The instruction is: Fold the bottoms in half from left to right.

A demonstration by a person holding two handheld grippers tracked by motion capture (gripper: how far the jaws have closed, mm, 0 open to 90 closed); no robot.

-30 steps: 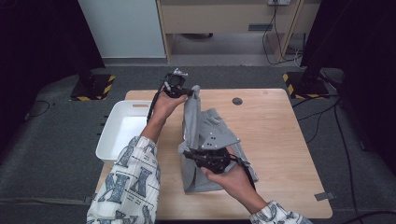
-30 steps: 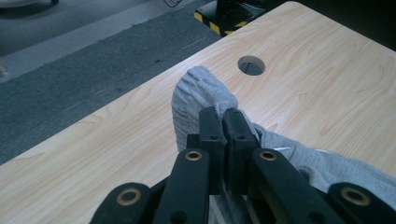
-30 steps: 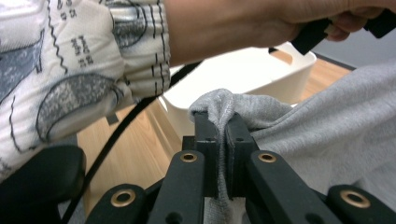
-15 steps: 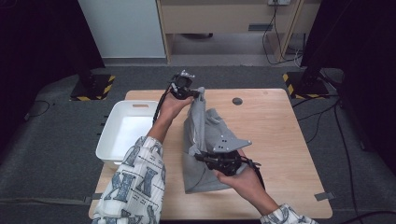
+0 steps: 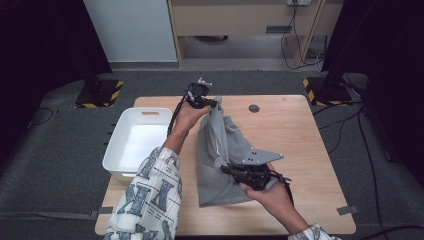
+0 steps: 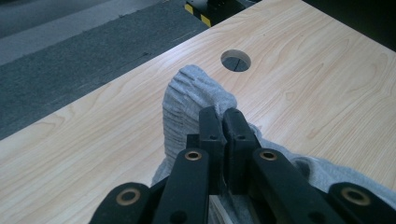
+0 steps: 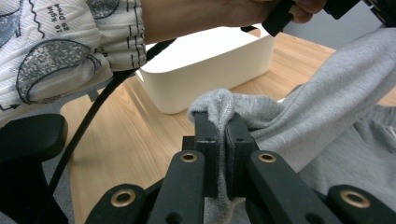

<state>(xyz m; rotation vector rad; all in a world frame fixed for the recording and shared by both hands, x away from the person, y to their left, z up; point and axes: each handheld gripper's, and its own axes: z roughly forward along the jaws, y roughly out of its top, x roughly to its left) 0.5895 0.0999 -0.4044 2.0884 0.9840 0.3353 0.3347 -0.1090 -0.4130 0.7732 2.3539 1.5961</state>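
- Across the middle of the tabletop [image 5: 300, 135] a grey garment [image 5: 220, 150] hangs stretched between two grips, its far end lifted toward twelve o'clock and its lower part draped on the wood.
- Left tool [image 5: 202, 95]: jaws fully closed on a bunched ribbed edge of the cloth, as the left gripper view [image 6: 223, 121] shows. That pinch looks shallow; a hard pull could slide the fold out and drop the far end.
- Right tool [image 5: 240, 172]: jaws clamped on another fold near five o'clock [image 7: 218, 126]. It grips more than one layer, so folding may trap a crease.
- White bin [image 5: 135, 140] sits at nine o'clock, close to the left forearm; a wide sweep could knock it.
- Trailing cable [image 5: 175, 117] may snag the cloth.
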